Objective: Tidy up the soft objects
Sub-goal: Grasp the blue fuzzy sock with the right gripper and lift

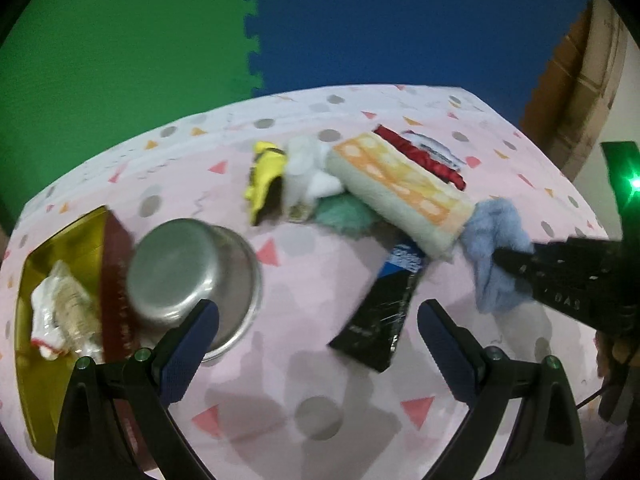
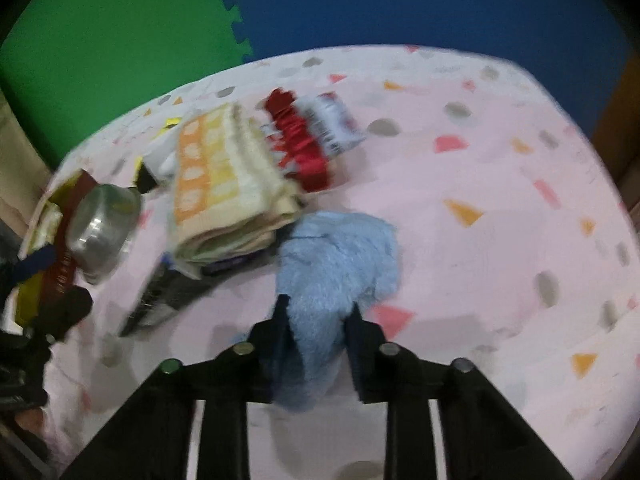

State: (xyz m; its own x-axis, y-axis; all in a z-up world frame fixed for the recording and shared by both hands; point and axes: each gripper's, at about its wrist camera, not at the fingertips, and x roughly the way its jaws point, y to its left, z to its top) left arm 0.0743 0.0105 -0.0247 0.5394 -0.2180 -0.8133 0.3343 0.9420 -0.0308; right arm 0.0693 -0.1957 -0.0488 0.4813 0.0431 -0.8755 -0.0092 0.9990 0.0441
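From the left wrist, the left gripper [image 1: 318, 334] gapes empty above the pink tablecloth [image 1: 320, 360] while towels lie unsorted near the steel bowl [image 1: 192, 276]; from the right wrist, the right gripper [image 2: 318, 320] pinches the blue fluffy cloth [image 2: 336, 264], sorting seemingly barely begun.

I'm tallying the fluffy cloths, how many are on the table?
2. The fluffy light blue cloth is clamped by the right gripper; the fluffy teal cloth lies under the folded orange-checked towel. Others may be hidden.
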